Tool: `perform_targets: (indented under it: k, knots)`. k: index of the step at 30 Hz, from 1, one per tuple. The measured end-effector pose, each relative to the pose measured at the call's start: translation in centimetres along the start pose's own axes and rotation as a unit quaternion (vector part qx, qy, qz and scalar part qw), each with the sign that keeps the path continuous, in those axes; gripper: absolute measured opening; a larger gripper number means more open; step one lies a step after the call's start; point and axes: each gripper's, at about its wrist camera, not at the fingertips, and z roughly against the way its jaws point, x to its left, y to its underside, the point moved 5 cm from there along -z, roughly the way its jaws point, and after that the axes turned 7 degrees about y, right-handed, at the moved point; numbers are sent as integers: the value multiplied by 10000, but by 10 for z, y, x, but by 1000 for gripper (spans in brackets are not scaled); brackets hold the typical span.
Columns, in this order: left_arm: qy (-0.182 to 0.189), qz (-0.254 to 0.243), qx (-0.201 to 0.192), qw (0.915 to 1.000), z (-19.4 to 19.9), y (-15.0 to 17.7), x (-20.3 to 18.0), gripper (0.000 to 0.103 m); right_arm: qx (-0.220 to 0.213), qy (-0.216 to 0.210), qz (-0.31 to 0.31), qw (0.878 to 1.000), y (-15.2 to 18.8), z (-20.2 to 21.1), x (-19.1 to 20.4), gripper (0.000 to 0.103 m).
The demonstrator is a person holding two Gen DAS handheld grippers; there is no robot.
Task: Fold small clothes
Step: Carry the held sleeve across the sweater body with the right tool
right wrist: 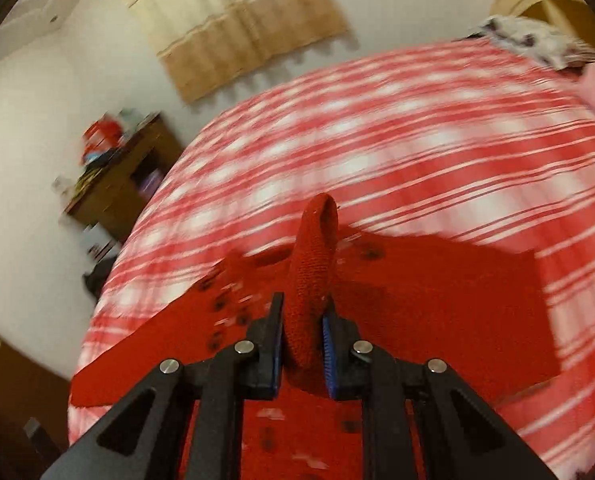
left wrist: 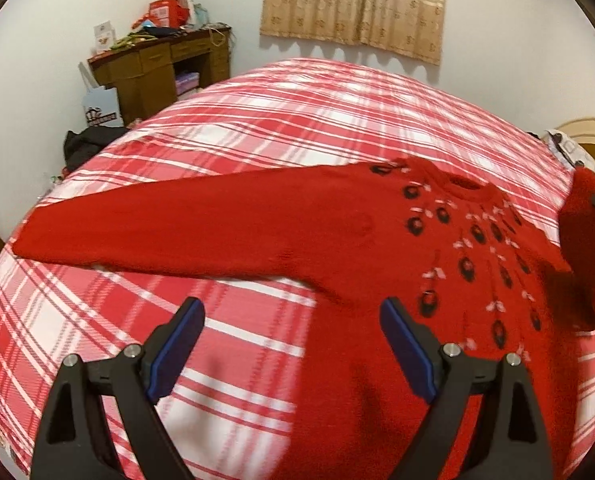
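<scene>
Bed [left wrist: 281,120]: red-and-white plaid cover, desk [left wrist: 165,68] and curtain [left wrist: 353,4] behind.
Sweater [left wrist: 337,240]: red knit, spread flat on bed, one sleeve [right wrist: 313,276] lifted.
Left gripper [left wrist: 293,344]: released, jaws wide, hovering over sweater's edge.
Right gripper [right wrist: 303,332]: clenched on raised sleeve.

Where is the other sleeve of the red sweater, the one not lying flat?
It is up in the right tongs, pinched between their blue pads above the red sweater on the checked bed. In the left wrist view it hangs at the far right edge.
</scene>
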Motion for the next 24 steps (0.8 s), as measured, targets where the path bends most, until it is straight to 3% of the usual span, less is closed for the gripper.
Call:
perform_targets:
  k: [4, 11, 18, 22, 24]
  knots:
    - [-254, 50, -49, 9997, -4, 2, 22, 92, 222, -350, 164, 9990, 17, -31, 55, 16]
    - [-376, 316, -26, 9988, -13, 5, 54, 92, 616, -754, 773, 9922, 53, -90, 149, 16]
    - [-432, 501, 60, 9978, -21, 11, 78, 92, 987, -844, 1038, 9861, 93, -134, 175, 16]
    - [-416, 544, 100, 9976, -25, 13, 82, 92, 1093, -934, 1020, 9843, 103, -143, 173, 22]
    - [-380, 567, 128, 9976, -27, 14, 82, 92, 1160, -1167, 1019, 9811, 104, -140, 175, 43]
